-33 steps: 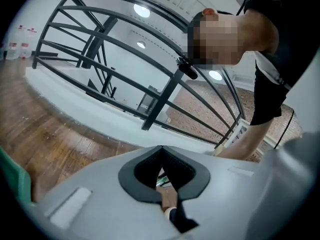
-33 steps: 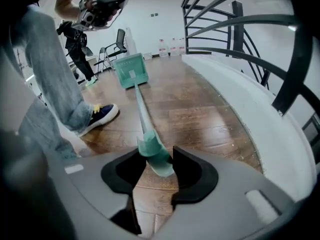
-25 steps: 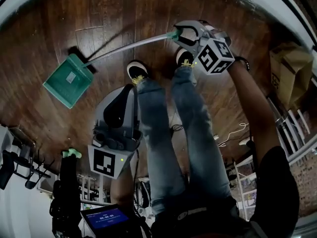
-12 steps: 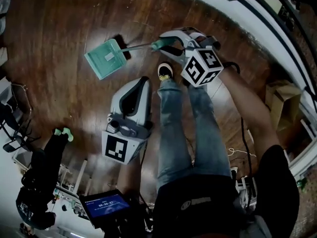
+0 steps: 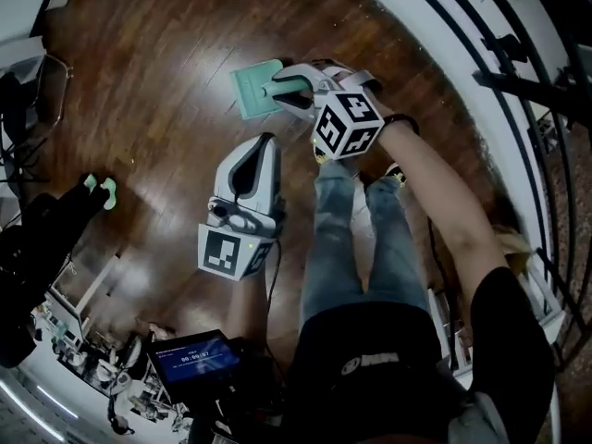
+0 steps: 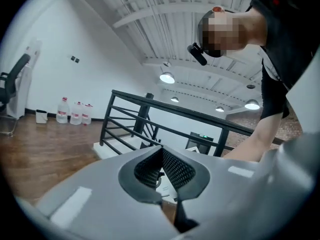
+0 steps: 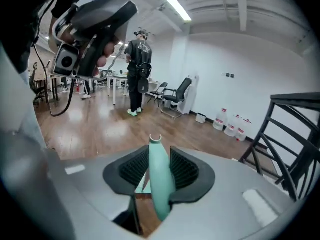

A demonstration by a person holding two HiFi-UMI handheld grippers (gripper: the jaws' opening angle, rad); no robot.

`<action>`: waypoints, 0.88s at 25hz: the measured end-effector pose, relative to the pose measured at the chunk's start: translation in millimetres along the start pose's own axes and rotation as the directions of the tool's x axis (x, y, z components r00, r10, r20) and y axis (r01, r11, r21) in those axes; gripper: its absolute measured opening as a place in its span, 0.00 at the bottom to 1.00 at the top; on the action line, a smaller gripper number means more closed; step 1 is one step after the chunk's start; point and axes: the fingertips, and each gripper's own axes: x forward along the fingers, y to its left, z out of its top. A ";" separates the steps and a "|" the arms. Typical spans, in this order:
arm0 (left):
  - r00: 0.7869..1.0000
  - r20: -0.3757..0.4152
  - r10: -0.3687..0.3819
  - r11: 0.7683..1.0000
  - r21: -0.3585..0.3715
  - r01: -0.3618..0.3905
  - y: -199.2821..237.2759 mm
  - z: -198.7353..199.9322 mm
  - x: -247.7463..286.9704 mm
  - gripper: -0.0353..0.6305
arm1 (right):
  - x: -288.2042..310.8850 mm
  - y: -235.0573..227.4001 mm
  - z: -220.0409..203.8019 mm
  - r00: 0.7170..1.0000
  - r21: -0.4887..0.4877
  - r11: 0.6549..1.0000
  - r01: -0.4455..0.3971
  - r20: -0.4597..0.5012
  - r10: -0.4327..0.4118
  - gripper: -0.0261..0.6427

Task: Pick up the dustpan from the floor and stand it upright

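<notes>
The green dustpan [image 5: 252, 91] shows over the dark wooden floor, its long handle foreshortened under my right gripper [image 5: 285, 87]. In the right gripper view the pale green handle end [image 7: 159, 184] stands between the ribbed pads [image 7: 184, 170], which press on both its sides. The right gripper [image 7: 161, 155] is closing further on that handle. My left gripper [image 5: 263, 144] hangs beside the pan, apart from it. In its own view the left gripper [image 6: 161, 153] is shut with nothing between the pads. I cannot tell whether the pan touches the floor.
The wearer's legs [image 5: 356, 229] stand just below the right gripper. A black metal railing [image 6: 165, 119] runs along the right side [image 5: 518, 72]. A person in black [image 7: 137, 59] and an office chair [image 7: 177, 96] stand further off. Water bottles [image 6: 75, 113] line the white wall.
The right gripper has risen with the handle, swinging the dustpan from lying stretched out on the floor to hanging close under it. The left gripper has lifted too.
</notes>
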 end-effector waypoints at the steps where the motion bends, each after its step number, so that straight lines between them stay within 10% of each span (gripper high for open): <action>1: 1.000 0.008 0.016 1.000 -0.002 -0.016 9.2 3.9 -6.7 0.07 | 9.9 1.6 9.9 1.000 -0.018 1.000 -0.016 -0.004 0.016 0.24; 11: 0.987 0.074 0.142 0.989 -0.049 -0.138 75.7 18.5 -51.7 0.07 | 61.1 -8.3 49.1 0.996 -0.116 0.991 -0.069 -0.072 0.061 0.24; 22: 0.990 0.094 0.107 0.994 -0.006 -0.107 85.2 39.6 -58.8 0.07 | 39.9 -12.1 41.6 0.988 0.019 0.994 -0.111 -0.109 0.113 0.37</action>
